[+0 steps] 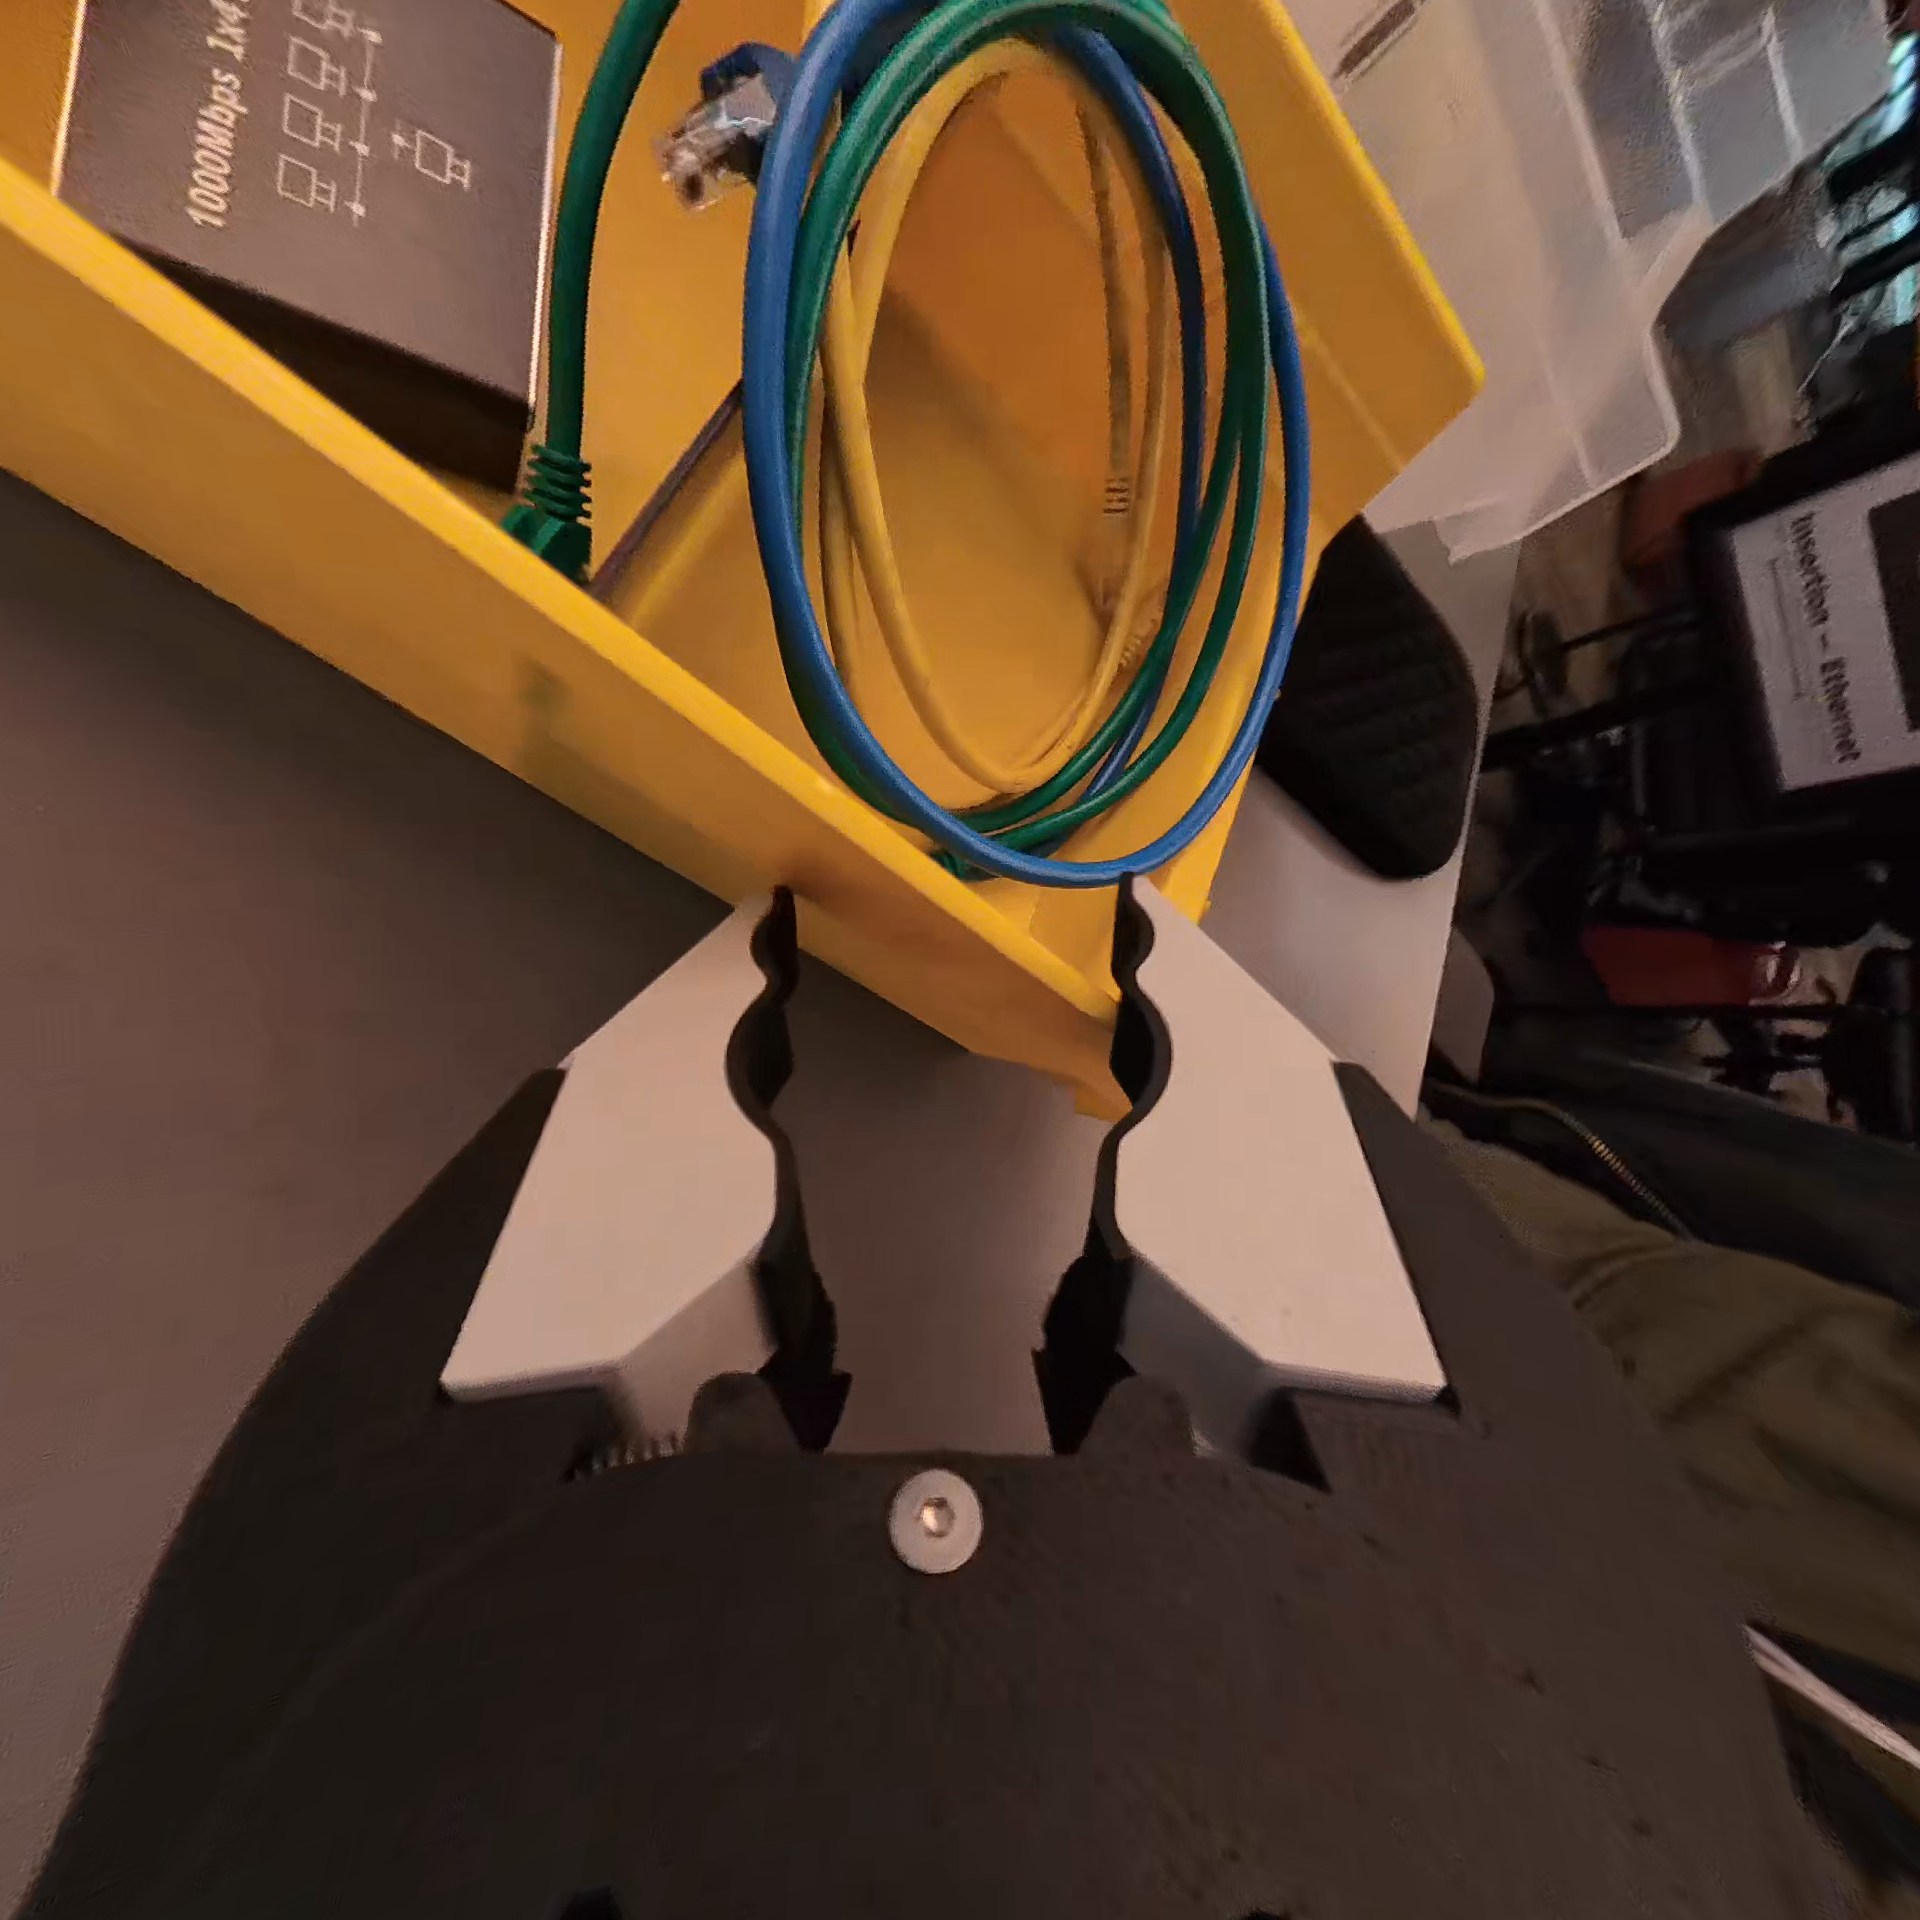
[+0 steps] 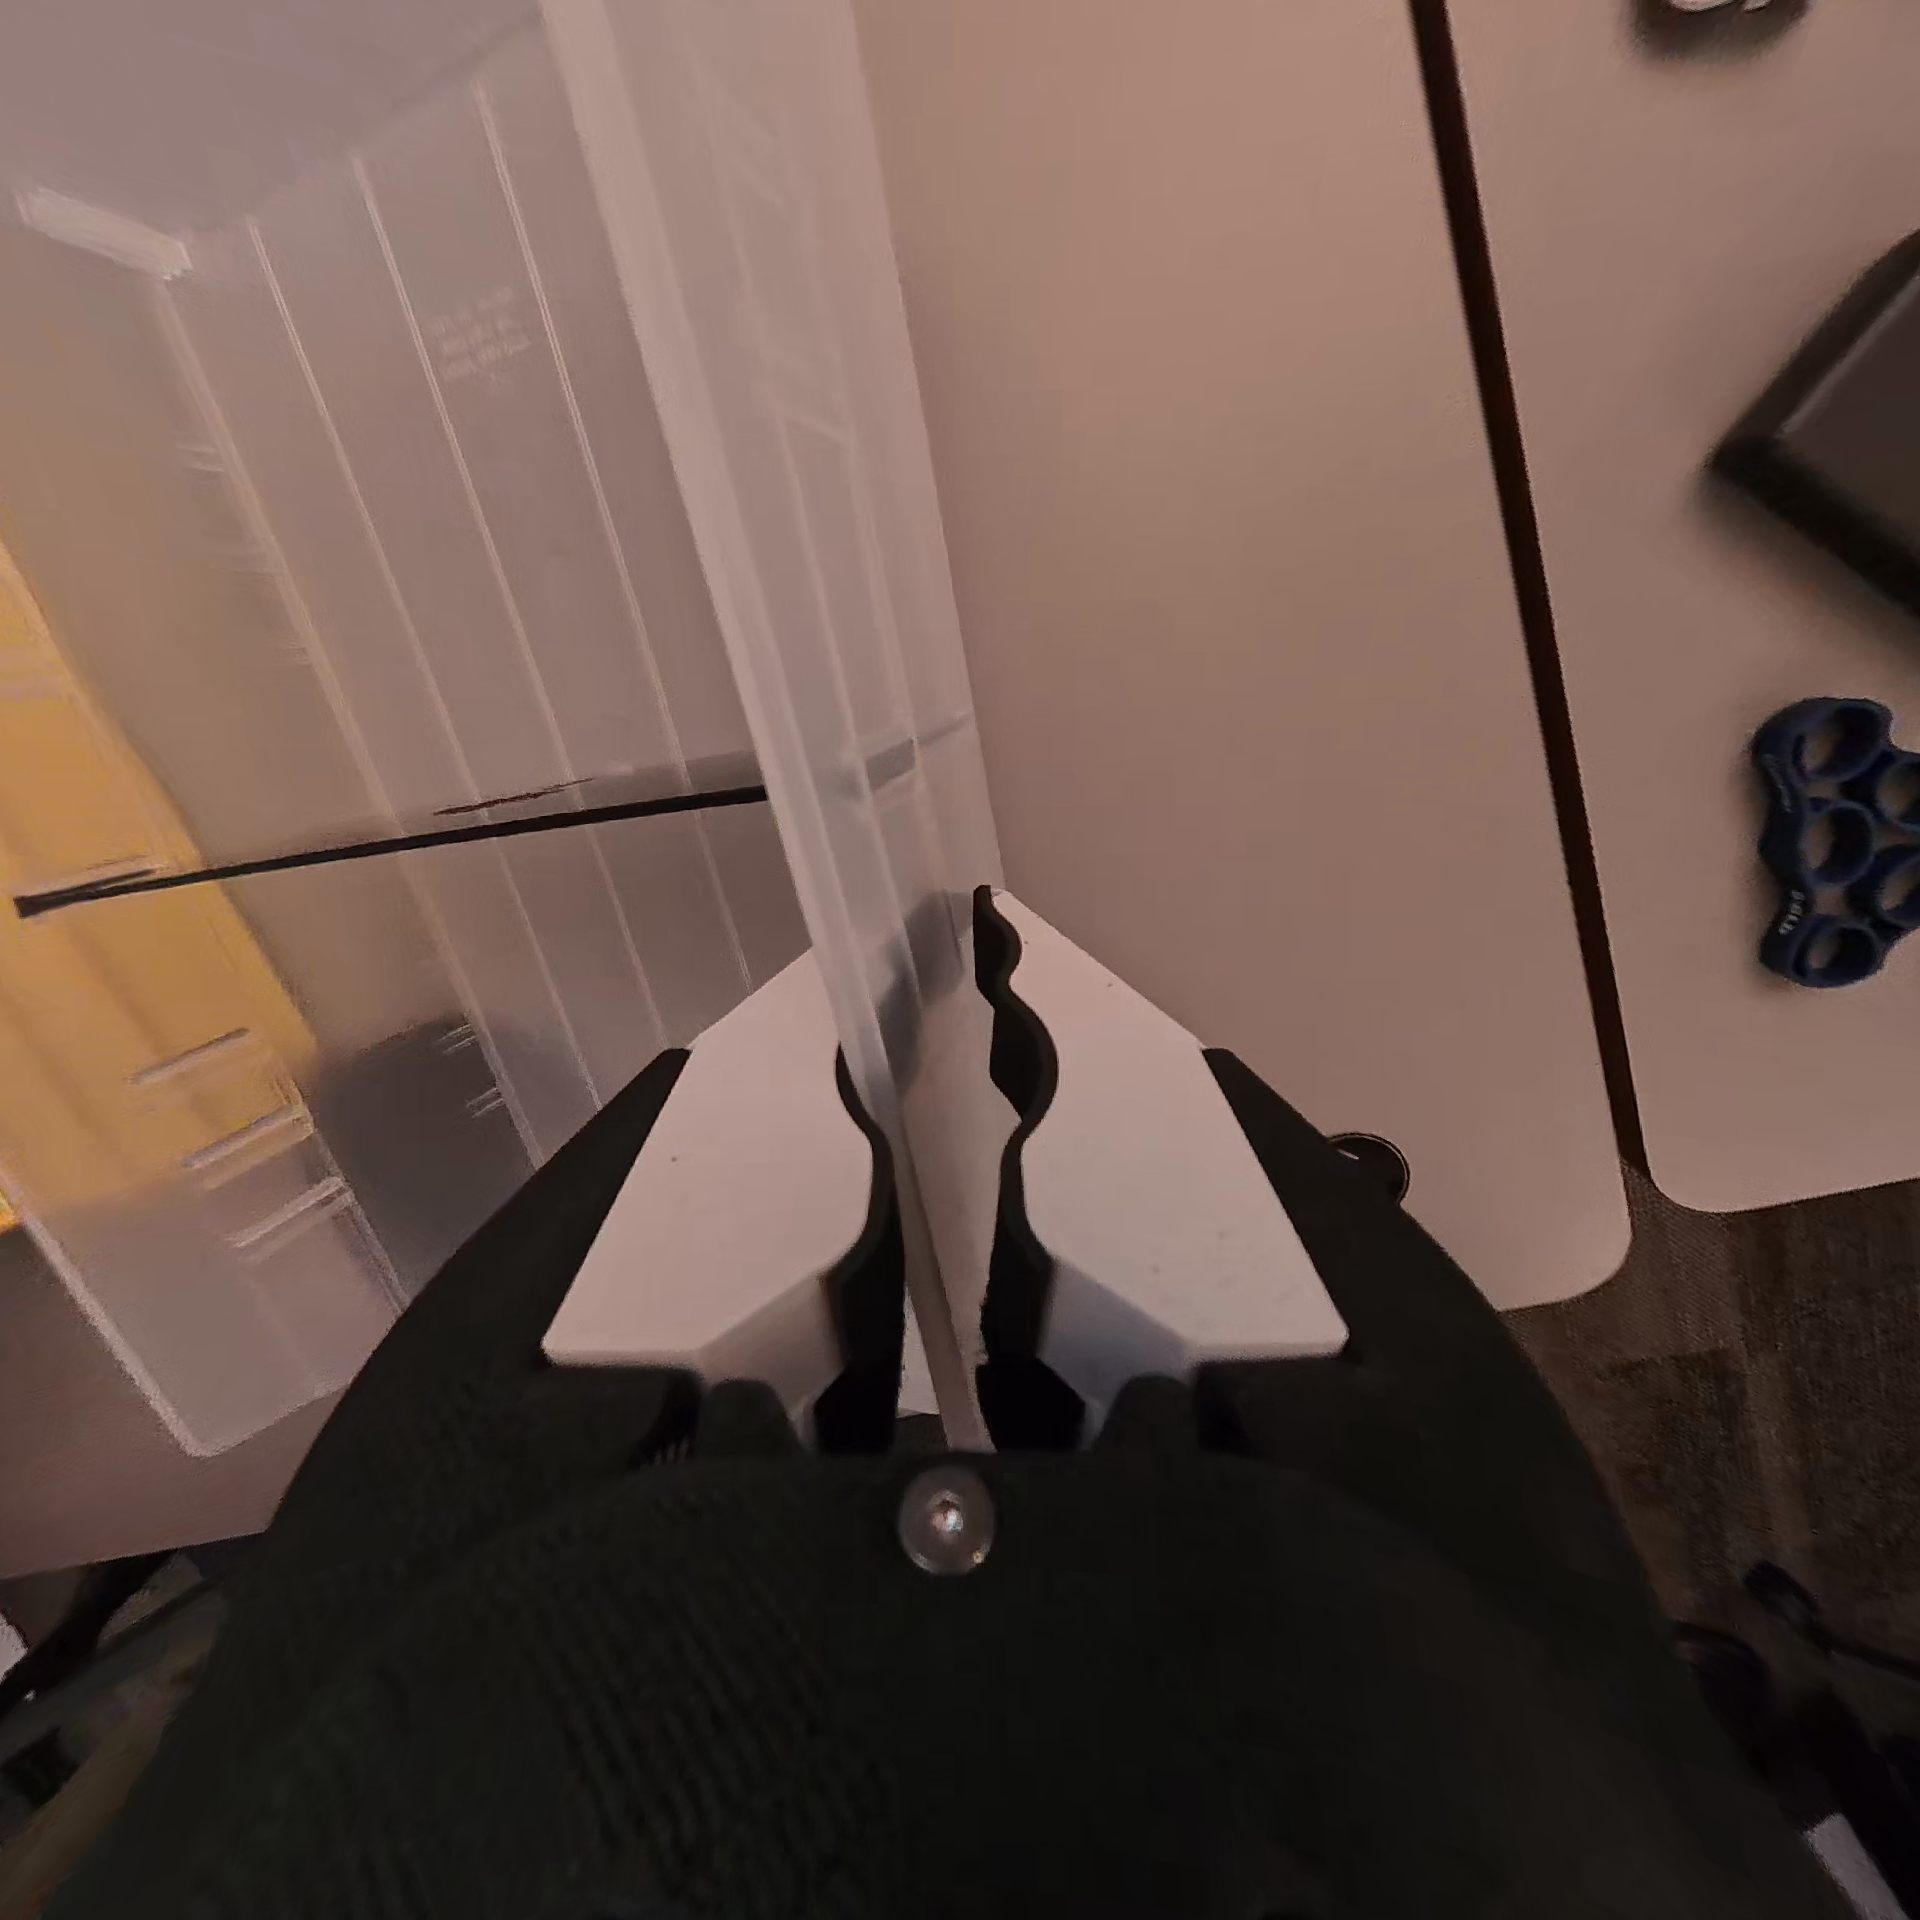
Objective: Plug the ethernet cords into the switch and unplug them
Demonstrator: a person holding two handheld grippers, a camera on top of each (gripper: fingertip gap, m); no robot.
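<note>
A black switch [image 1: 312,208] lies in a yellow tray [image 1: 312,499] at the upper left of the left wrist view. A green cord [image 1: 571,260] runs down beside the switch to its plug [image 1: 551,509]. Blue [image 1: 769,416] and yellow [image 1: 862,416] cords lie coiled with it in the tray, and the blue cord's plug [image 1: 717,135] is loose. My left gripper [image 1: 956,904] is open and empty, with its tips at the tray's near rim. My right gripper [image 2: 909,935] is closed on the upright wall of a clear plastic bin [image 2: 416,520]. That wall hides its left fingertip.
The clear bin also shows beyond the tray [image 1: 1558,260]. The tray shows yellow through the bin [image 2: 83,831]. On the white tables [image 2: 1247,520] lie a blue ring-shaped piece [image 2: 1839,842] and a dark flat screen [image 2: 1849,447]. A black box with a white label [image 1: 1818,644] stands off the right side. The tips of one gripper are about 45 centimeters away from the tips of the other. The black switch [image 1: 312,208] is about 12 centimeters from my left fingertips and 45 centimeters from my right.
</note>
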